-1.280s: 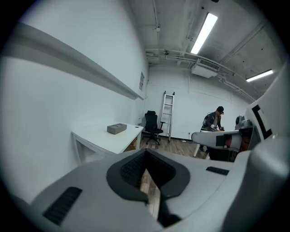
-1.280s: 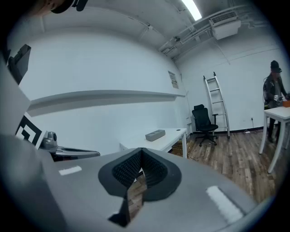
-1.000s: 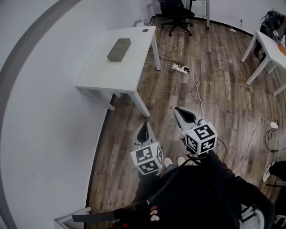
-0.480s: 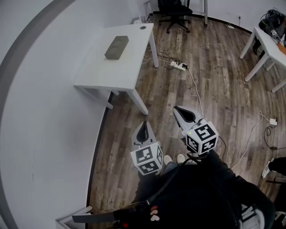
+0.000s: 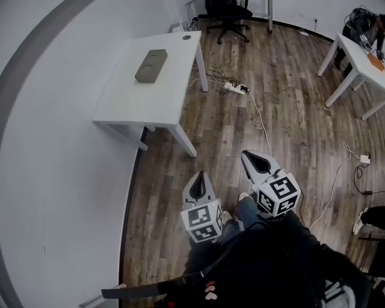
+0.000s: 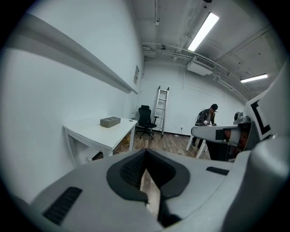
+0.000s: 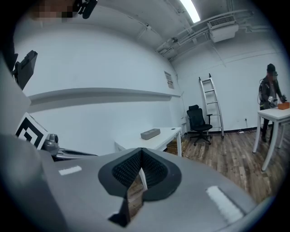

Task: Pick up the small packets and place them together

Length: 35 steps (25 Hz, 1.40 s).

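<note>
No small packets show in any view. A grey box (image 5: 151,65) lies on a white table (image 5: 162,96) by the curved wall, ahead and to the left. The left gripper view shows the same box (image 6: 110,121), and so does the right gripper view (image 7: 150,133). My left gripper (image 5: 198,175) and right gripper (image 5: 251,155) hover side by side over the wooden floor, well short of the table. Both point toward the table. Both are shut, with nothing between the left gripper's (image 6: 145,154) or the right gripper's (image 7: 141,153) pads.
A power strip (image 5: 234,88) with trailing cables lies on the floor beyond the table. A black office chair (image 5: 228,15) and a ladder (image 6: 162,108) stand at the back. A second white table (image 5: 355,60) stands far right, with a person (image 6: 206,122) at it.
Both grippers sit slightly lower in the head view, the left one most. The table and floor have shifted a little up and left in the picture. The jaws stay shut.
</note>
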Tool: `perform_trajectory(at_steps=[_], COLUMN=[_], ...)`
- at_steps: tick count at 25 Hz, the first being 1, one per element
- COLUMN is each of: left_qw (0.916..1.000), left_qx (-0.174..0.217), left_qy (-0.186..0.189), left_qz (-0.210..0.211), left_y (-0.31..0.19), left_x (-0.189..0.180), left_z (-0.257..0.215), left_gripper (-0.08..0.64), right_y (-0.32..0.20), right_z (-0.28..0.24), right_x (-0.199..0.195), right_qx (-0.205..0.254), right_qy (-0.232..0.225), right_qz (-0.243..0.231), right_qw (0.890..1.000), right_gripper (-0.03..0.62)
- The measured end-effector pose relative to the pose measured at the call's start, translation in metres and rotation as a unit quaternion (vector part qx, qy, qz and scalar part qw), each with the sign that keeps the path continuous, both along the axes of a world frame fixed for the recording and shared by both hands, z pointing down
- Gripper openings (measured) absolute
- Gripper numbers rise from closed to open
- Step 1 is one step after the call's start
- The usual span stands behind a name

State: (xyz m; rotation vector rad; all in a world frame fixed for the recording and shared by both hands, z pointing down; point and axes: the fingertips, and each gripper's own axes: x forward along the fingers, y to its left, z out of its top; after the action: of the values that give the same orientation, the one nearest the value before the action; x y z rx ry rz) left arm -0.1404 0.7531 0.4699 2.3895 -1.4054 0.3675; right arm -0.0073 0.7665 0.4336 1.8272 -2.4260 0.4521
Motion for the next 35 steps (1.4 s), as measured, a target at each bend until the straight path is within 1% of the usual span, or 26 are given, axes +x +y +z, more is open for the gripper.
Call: perform_trajectory(at_steps=[3, 5, 10, 13, 19, 25, 28, 31, 35], left_qw=[1.0000, 1.0000, 0.9998, 0.9996, 0.9996, 0.9994, 0.9997, 0.9997, 0.9995], left_qx=[-0.001, 0.003, 0.014, 0.014, 0.017, 0.028, 0.021, 0.012, 0.011], left_qy=[-0.003, -0.007, -0.017, -0.023, -0.023, -0.018, -0.012, -0.014, -0.014], left_qz=[0.005, 0.002, -0.003, -0.001, 0.000, -0.001, -0.009, -0.018, -0.025], left_y=[-0.021, -0.037, -0.098, -0.141, -0.207, -0.256, -0.274, -0.293, -0.326], left_x=[0.007, 0.015, 0.046, 0.071, 0.128, 0.179, 0.190, 0.190, 0.197], left_z=[0.002, 0.001, -0.002, -0.006, -0.025, -0.030, -0.025, -0.017, -0.015], left_gripper=[-0.002, -0.001, 0.000, 0.000, 0.000, 0.000, 0.000, -0.002, 0.000], right_y=[-0.021, -0.038, -0.103, -0.145, -0.210, -0.258, -0.278, -0.300, -0.333], right_z=[0.006, 0.006, 0.000, -0.004, -0.019, -0.021, -0.018, -0.013, -0.012], right_x=[0.010, 0.019, 0.048, 0.070, 0.125, 0.174, 0.189, 0.193, 0.201], right_qx=[-0.005, 0.001, 0.018, 0.019, 0.021, 0.022, 0.019, 0.014, 0.015], right_qy=[0.004, 0.003, -0.004, 0.000, -0.003, 0.000, -0.004, -0.006, -0.002], right_qz=[0.009, 0.010, -0.003, -0.007, -0.008, -0.008, -0.006, -0.008, -0.010], right_qw=[1.000, 1.000, 1.000, 1.000, 1.000, 1.000, 1.000, 1.000, 1.000], right_gripper=[-0.002, -0.003, -0.002, -0.002, -0.002, -0.002, -0.003, -0.002, -0.002])
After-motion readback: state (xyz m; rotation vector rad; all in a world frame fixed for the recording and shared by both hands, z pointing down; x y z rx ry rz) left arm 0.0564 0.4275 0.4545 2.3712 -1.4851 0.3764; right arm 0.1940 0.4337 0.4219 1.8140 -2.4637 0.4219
